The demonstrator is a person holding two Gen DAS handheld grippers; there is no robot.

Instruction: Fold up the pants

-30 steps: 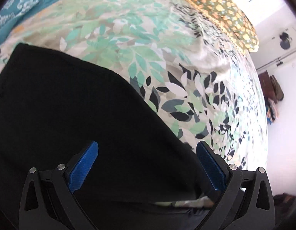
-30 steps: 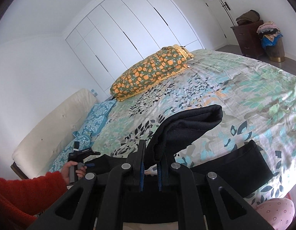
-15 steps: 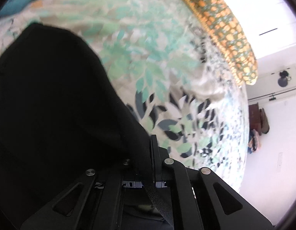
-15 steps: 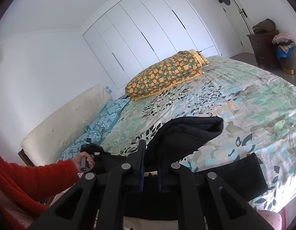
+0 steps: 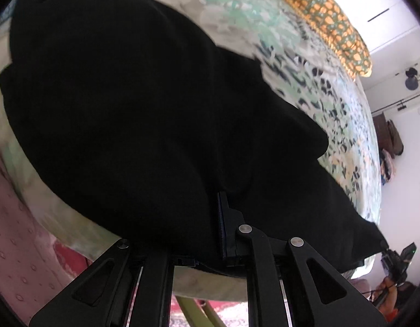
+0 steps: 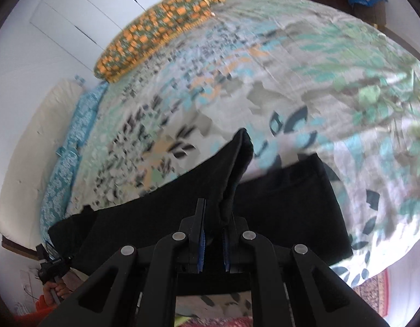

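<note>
Right wrist view shows the right gripper (image 6: 212, 241) pinching the black fabric pants (image 6: 278, 204); the left gripper (image 5: 210, 234) also clamps them, fold only begun.

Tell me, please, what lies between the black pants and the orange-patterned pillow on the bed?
Only bare leaf-print bedspread separates the black pants from the orange-patterned pillow; nothing else rests there. The right wrist view shows it best.

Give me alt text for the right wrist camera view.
The right gripper is shut on a raised fold of black pants, the rest lying across a leaf-patterned bedspread. An orange-patterned pillow lies at the far end.
</note>
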